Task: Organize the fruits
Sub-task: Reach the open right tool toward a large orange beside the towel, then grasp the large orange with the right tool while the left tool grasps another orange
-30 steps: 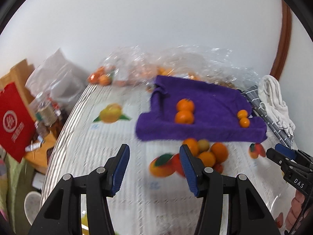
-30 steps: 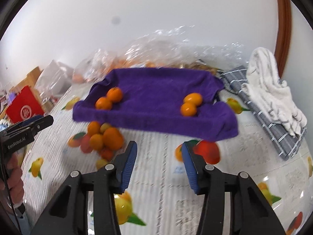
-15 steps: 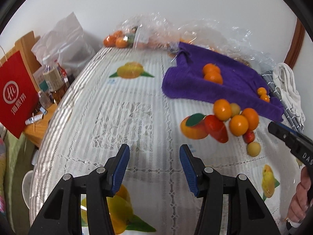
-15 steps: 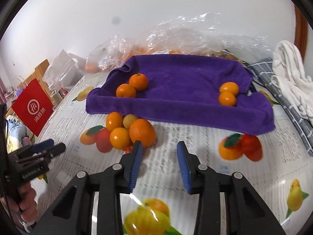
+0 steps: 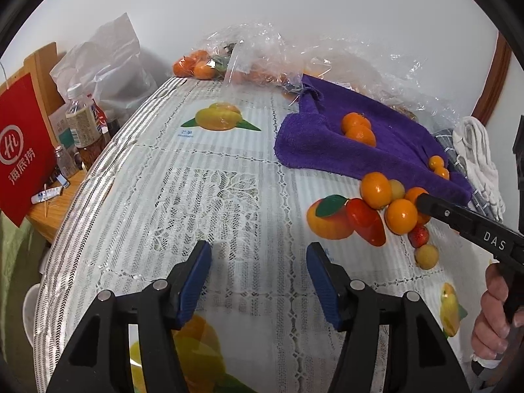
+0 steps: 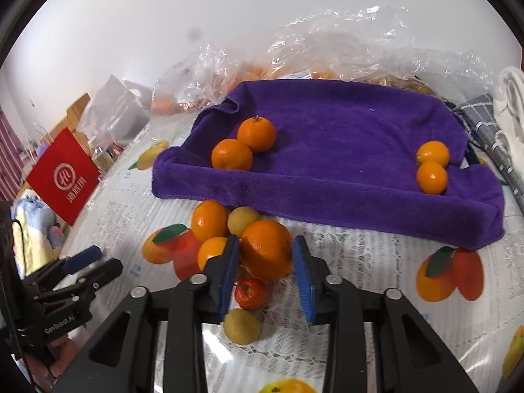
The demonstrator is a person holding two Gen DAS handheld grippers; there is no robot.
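Note:
A purple towel lies on the table with two tangerines at its left and two small oranges at its right. In front of it sits a loose pile: a large orange, smaller oranges, a pale round fruit, a small red fruit and another pale one. My right gripper is open, its blue pads on either side of the large orange. My left gripper is open and empty over bare tablecloth, left of the pile.
Clear plastic bags with more oranges lie behind the towel. A grey checked cloth and white towel sit at the right. A red paper bag and bottles stand off the table's left edge. The tablecloth has printed fruit pictures.
My right gripper has moved forward and down until its pads flank the large orange. My left gripper has drawn back and leftward, away from the pile.

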